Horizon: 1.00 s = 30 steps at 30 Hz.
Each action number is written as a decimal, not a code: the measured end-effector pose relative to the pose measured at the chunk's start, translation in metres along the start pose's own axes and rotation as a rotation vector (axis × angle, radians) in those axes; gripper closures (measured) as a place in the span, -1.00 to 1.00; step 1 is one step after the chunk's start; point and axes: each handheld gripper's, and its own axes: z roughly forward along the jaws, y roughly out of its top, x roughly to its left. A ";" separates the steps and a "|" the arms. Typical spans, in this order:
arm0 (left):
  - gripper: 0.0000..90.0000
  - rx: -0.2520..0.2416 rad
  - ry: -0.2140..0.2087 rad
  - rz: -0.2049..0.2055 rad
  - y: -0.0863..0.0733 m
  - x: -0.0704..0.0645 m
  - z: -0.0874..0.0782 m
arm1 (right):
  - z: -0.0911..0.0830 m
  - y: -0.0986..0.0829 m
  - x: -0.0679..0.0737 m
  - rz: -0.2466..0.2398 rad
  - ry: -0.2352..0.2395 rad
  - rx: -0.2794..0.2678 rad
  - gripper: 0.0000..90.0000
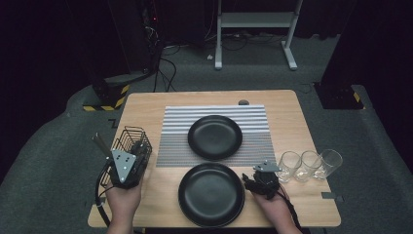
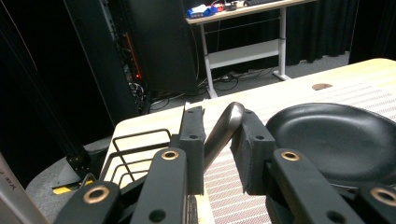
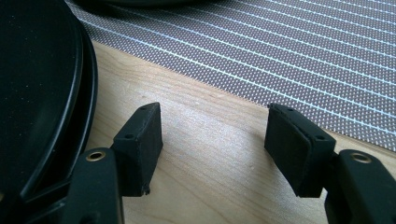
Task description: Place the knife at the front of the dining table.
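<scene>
Left gripper (image 1: 127, 163) at the near-left of the desk (image 1: 287, 122), right beside the black wire basket (image 1: 132, 139), jaws pinching a metal utensil handle (image 2: 224, 130). In the left gripper view, rounded end of the handle poking up and forward between the pads, long axis tilted from lower left to upper right, leaning toward the far black plate (image 2: 336, 140). Business end hidden below the jaws, so spoon, fork or knife impossible to tell. In the high view, a thin shaft (image 1: 101, 145) sticking out up and left of the left gripper, likely part of the same utensil, though not certain.

Right gripper (image 1: 263, 178) low over bare wood just right of the near black plate (image 1: 211, 194), jaws spread wide and holding nothing; plate rim (image 3: 70, 102) at the left of its view, striped placemat (image 3: 280, 51) ahead. Three clear glasses (image 1: 309, 165) in a row just right of that gripper.

Judged step: utensil just out of the basket, due beside a plate. Deciding relation: near plate lying to the right of the left gripper, with a bare strip of desk between, so left hand nearer. Handle needing to swing down flat, long axis parallel to the plate's left edge, before release.
</scene>
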 end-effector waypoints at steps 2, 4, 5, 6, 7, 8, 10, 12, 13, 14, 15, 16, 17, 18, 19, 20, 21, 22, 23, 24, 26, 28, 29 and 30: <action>0.66 0.000 -0.001 -0.001 0.000 0.000 0.000 | 0.000 0.000 0.000 0.000 0.000 0.000 -0.19; 0.67 0.000 0.002 0.002 0.000 -0.001 0.000 | 0.000 0.000 0.000 0.000 0.000 0.000 -0.19; 0.67 0.000 0.003 0.002 0.000 -0.001 0.000 | 0.000 0.000 0.000 0.000 0.000 0.000 -0.19; 0.67 -0.001 0.005 0.005 0.001 -0.001 0.000 | 0.000 0.000 0.000 0.000 0.000 0.000 -0.19; 0.67 -0.002 0.007 0.007 0.001 -0.002 0.000 | 0.000 0.000 0.000 0.000 0.000 0.000 -0.19; 0.67 -0.005 0.011 0.009 0.001 -0.002 -0.001 | 0.000 0.000 0.000 0.000 0.000 0.000 -0.19; 0.68 -0.011 0.010 0.005 0.002 -0.002 -0.002 | 0.000 0.000 0.000 0.000 0.000 0.000 -0.19; 0.69 -0.013 0.015 0.006 0.002 -0.002 -0.002 | 0.000 0.000 0.000 0.000 0.000 0.000 -0.19; 0.70 -0.015 0.017 0.003 0.002 -0.001 -0.003 | 0.000 0.000 0.000 0.000 0.000 0.000 -0.19; 0.70 -0.016 0.018 0.002 0.002 0.000 -0.003 | 0.000 0.000 0.000 0.000 0.000 0.000 -0.19; 0.71 -0.017 0.018 -0.001 0.003 0.001 -0.003 | 0.000 0.000 0.000 0.000 0.000 0.000 -0.19; 0.71 -0.020 0.020 -0.004 0.003 0.001 -0.004 | 0.000 0.000 0.000 0.000 0.000 0.000 -0.19; 0.72 -0.021 0.020 -0.006 0.003 0.002 -0.004 | 0.000 0.000 0.000 0.000 0.000 0.000 -0.19; 0.72 -0.020 0.016 -0.008 0.003 0.003 -0.004 | 0.000 0.000 0.000 -0.001 0.000 0.000 -0.19; 0.72 -0.019 0.014 -0.008 0.003 0.003 -0.005 | 0.000 0.000 0.000 0.000 0.000 0.000 -0.19; 0.72 -0.018 0.011 -0.009 0.003 0.003 -0.005 | 0.000 0.000 0.000 -0.001 0.000 -0.001 -0.19; 0.72 -0.018 0.011 -0.009 0.003 0.002 -0.005 | 0.000 0.000 0.000 0.000 0.000 0.000 -0.19; 0.72 -0.019 0.011 -0.009 0.004 0.002 -0.005 | 0.000 0.000 0.000 0.000 0.000 0.000 -0.19; 0.72 -0.021 0.012 -0.008 0.004 0.002 -0.005 | 0.000 0.000 0.000 0.000 0.000 0.000 -0.19; 0.72 -0.023 0.019 -0.003 0.004 0.002 -0.005 | 0.000 0.000 0.000 0.000 0.000 0.000 -0.19; 0.74 -0.030 0.020 -0.008 0.005 0.004 -0.007 | 0.000 0.000 0.000 0.000 0.000 0.000 -0.19; 0.75 -0.036 0.023 -0.015 0.005 0.005 -0.008 | 0.000 0.000 0.000 -0.001 0.000 0.000 -0.19; 0.75 -0.036 0.028 -0.012 0.006 0.006 -0.008 | 0.000 0.000 0.000 0.000 0.000 0.000 -0.19; 0.76 -0.039 0.029 -0.011 0.006 0.006 -0.008 | 0.000 0.000 0.000 0.000 0.000 0.000 -0.19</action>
